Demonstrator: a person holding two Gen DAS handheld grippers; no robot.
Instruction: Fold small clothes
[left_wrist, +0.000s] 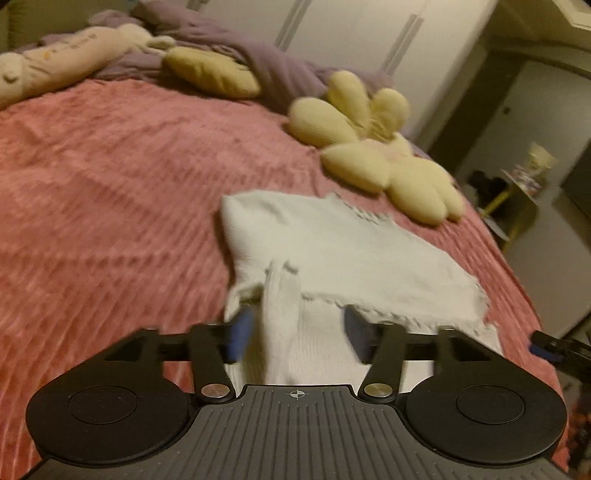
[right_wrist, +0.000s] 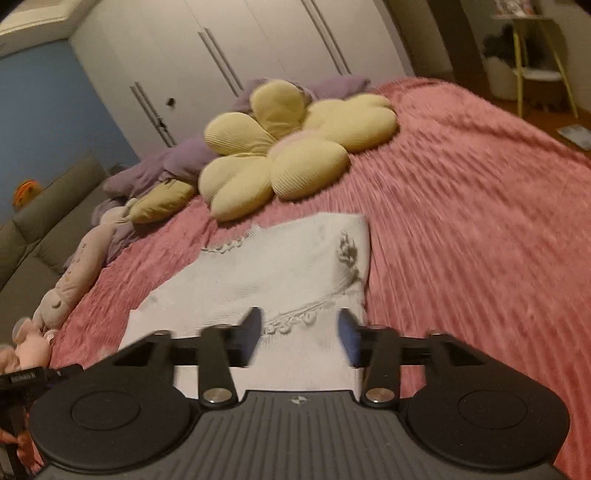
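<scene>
A small white knitted garment (left_wrist: 332, 251) lies partly folded on the pink bedspread (left_wrist: 110, 192). In the left wrist view my left gripper (left_wrist: 297, 332) is open, its blue-padded fingers either side of a raised fold of the garment's near edge. In the right wrist view the same garment (right_wrist: 266, 266) lies flat with a lace trim. My right gripper (right_wrist: 301, 332) is open just above its near right corner, holding nothing. The right gripper's tip shows at the far right of the left view (left_wrist: 554, 349).
A yellow flower-shaped cushion (right_wrist: 288, 147) lies just beyond the garment. A purple quilt (left_wrist: 266, 66), a small yellow cushion (left_wrist: 210, 72) and a long plush toy (left_wrist: 62, 55) lie at the bed's far side. White wardrobe doors (right_wrist: 240, 48) stand behind. A yellow-legged side table (right_wrist: 535, 74) stands off the bed.
</scene>
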